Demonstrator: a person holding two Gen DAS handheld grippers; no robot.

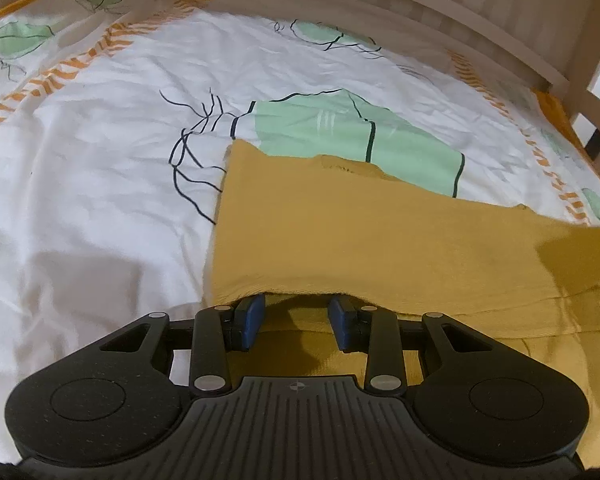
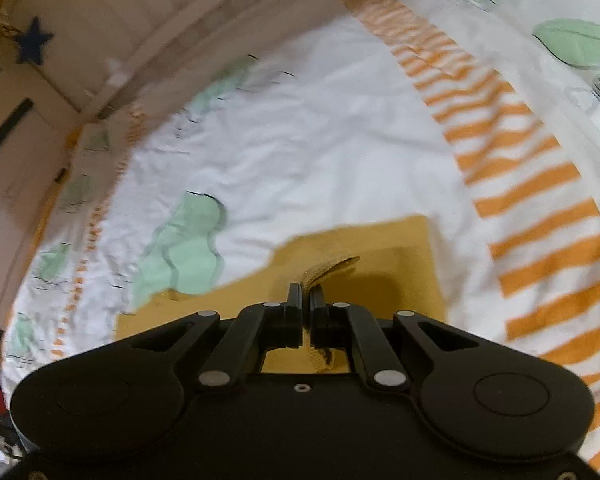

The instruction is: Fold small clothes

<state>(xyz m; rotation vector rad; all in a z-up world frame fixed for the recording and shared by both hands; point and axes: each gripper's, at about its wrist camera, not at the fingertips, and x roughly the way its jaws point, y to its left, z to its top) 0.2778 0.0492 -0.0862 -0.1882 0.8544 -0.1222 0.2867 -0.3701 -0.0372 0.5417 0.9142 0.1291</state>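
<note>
No writing can be read anywhere. The mustard garment [image 1: 340, 240], plain and soft-knit, lies on the white leaf-print bedsheet [image 1: 100, 184]. The left gripper [image 1: 296, 316] stands part open, blue pads under a raised fold, gripping nothing. The right gripper [image 2: 306, 300] is clamped tight on a ribbed edge

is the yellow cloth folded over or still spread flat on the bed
Partly folded. In the left view a top layer of the yellow cloth lies over a lower layer, its edge draped across the left tongs.
</note>
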